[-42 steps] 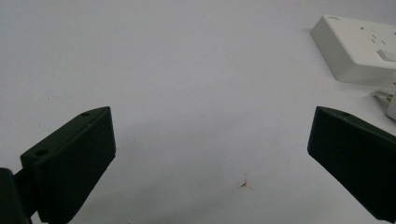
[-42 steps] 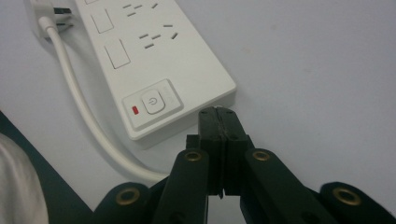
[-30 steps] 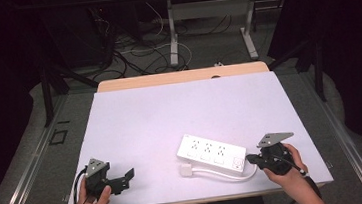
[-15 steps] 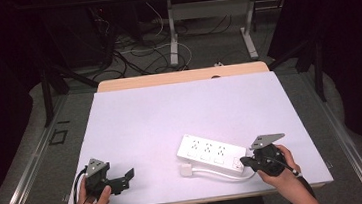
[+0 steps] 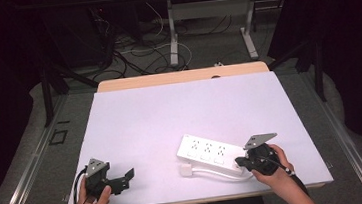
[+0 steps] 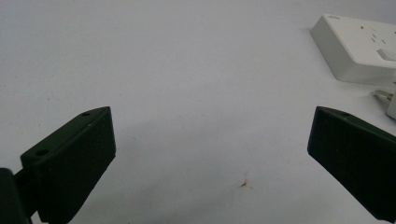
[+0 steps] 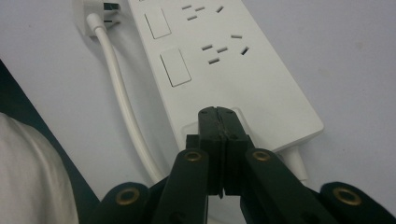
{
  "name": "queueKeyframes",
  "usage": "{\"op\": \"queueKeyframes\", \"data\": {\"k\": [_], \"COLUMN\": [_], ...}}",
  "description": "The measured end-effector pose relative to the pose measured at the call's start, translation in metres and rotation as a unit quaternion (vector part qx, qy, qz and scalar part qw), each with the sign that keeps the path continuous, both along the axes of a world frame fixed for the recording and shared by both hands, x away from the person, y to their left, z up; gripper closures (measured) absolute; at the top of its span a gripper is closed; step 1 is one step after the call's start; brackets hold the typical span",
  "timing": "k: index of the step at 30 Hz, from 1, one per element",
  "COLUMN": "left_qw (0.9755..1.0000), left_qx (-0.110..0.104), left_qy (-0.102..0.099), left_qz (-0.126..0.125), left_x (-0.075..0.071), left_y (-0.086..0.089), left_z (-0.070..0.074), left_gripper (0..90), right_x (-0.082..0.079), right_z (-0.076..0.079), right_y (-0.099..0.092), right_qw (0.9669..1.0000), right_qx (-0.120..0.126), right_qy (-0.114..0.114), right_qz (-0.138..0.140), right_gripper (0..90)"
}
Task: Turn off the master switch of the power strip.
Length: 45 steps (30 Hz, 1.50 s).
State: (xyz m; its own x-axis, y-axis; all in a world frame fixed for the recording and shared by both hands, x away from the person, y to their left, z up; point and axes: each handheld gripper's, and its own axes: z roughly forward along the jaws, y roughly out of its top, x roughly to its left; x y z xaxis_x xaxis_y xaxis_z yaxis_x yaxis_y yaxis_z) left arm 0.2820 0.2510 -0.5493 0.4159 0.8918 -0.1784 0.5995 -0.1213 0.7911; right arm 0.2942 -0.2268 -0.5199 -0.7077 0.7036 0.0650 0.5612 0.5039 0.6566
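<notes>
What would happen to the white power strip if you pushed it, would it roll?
Probably not: the power strip is a flat, boxy bar lying on the table, so it should slide rather than roll. Its smooth plastic looks stiff. The cord curves loosely and would likely drag along floppily.

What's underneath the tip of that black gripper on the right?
The right gripper, jaws shut together, sits over the near end of the white power strip, on a rocker switch like the two beyond it. The switch is mostly covered, so its position is hidden. The white cable runs alongside.

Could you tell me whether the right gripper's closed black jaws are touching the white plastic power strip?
Touching: in the right gripper view, the right gripper presses shut jaws onto the power strip's near-end rocker switch.
</notes>
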Motion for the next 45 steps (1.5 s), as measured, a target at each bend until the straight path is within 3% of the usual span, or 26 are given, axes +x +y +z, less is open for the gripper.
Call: {"op": "queueKeyframes", "data": {"k": [4, 7, 20, 32, 35, 36, 41, 45], "left_qw": [1.0000, 1.0000, 1.0000, 1.0000, 1.0000, 1.0000, 1.0000, 1.0000], "left_qx": [0.000, 0.000, 0.000, 0.002, 0.002, 0.003, 0.002, 0.002], "left_qy": [-0.001, 0.000, -0.001, 0.000, 0.001, 0.001, 0.002, 0.001], "left_qz": [0.001, 0.001, 0.001, -0.001, -0.001, -0.001, -0.001, -0.001], "left_x": [-0.0002, -0.0002, -0.0002, -0.0003, -0.0001, 0.0000, 0.0006, 0.0001], "left_y": [0.0001, 0.0001, -0.0003, -0.0008, -0.0006, -0.0005, -0.0005, -0.0008], "left_z": [0.0001, 0.0000, 0.0000, 0.0000, -0.0002, -0.0002, -0.0005, -0.0004], "left_gripper": [1.0, 1.0, 1.1, 1.1, 1.1, 1.1, 1.2, 1.2], "right_x": [0.0031, 0.0047, 0.0051, 0.0033, 0.0043, 0.0043, 0.0027, 0.0019], "right_z": [-0.0014, -0.0052, -0.0059, -0.0075, -0.0071, -0.0055, -0.0022, -0.0003], "right_y": [0.0006, 0.0020, 0.0012, 0.0048, 0.0029, 0.0019, 0.0046, 0.0047], "right_qw": [1.0000, 0.9999, 1.0000, 0.9998, 0.9999, 1.0000, 0.9999, 0.9999], "right_qx": [-0.007, 0.001, 0.000, -0.019, 0.004, 0.005, 0.009, 0.007], "right_qy": [0.004, -0.010, -0.007, -0.011, -0.011, 0.000, -0.013, -0.010], "right_qz": [0.004, -0.001, -0.002, 0.002, 0.001, -0.001, 0.000, 0.002], "right_gripper": [90.0, 89.9, 90.0, 90.0, 90.0, 90.0, 89.9, 88.7]}}
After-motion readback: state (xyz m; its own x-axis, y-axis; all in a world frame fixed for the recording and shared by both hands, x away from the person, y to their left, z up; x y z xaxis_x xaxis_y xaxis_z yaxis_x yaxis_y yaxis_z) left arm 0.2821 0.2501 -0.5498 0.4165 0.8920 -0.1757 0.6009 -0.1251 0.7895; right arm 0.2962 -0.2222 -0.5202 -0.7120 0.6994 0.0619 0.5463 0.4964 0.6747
